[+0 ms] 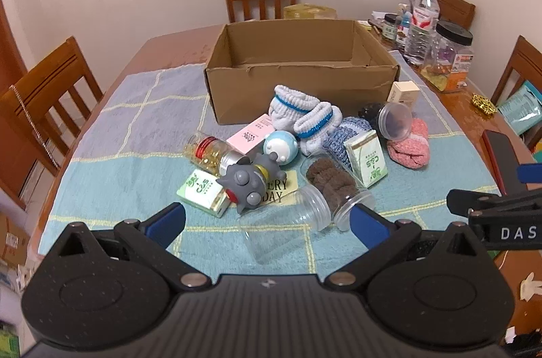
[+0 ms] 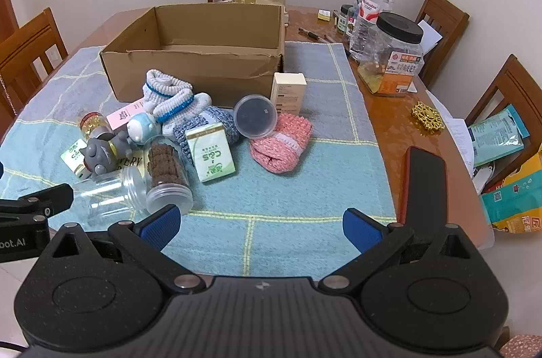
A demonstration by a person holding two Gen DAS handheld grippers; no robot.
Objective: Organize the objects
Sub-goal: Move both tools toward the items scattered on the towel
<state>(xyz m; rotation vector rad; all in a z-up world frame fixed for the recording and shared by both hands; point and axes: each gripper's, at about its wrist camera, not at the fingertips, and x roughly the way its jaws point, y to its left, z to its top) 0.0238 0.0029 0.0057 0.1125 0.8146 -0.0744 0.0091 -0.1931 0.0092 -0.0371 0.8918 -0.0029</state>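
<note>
Nothing sorted yet: cardboard box (image 1: 301, 70) bare inside.
Both tools, left tool (image 1: 267, 224) and right tool (image 2: 261, 231), gape wide, holding nothing; the clutter pile (image 2: 189, 134) sits on the bench at the box's six o'clock, all left to move.

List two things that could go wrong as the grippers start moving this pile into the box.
The empty clear jar and the jar of brown pieces lie on their sides, touching; nudging one may roll the other. The grey toy figure leans on neighbouring items, so lifting the capsule bottle could topple it. The cardboard box holds nothing yet.
</note>
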